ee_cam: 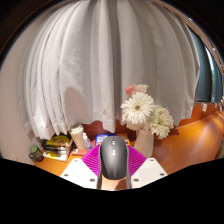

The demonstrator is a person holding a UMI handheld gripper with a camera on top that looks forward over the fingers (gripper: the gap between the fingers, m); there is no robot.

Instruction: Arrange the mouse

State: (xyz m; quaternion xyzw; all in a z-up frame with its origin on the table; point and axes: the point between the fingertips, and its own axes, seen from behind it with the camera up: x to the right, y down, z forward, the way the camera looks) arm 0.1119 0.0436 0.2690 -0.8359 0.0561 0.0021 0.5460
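Grey oval mouse (114,158) sits clamped between tool (114,170) fingers.

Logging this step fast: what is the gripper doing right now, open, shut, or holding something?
Gripper: shut on the grey mouse; both fingers press its sides, holding it above the wooden table.

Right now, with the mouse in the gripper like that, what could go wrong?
1. The gripper seems to hold the grey mouse by its smooth, rounded sides only, so it might slip out or twist.
2. The vase of white flowers stands just beyond the mouse to the right; a swing that way could knock it over.
3. Small cluttered items sit on the orange table to the left, so putting the mouse down there might bump them.
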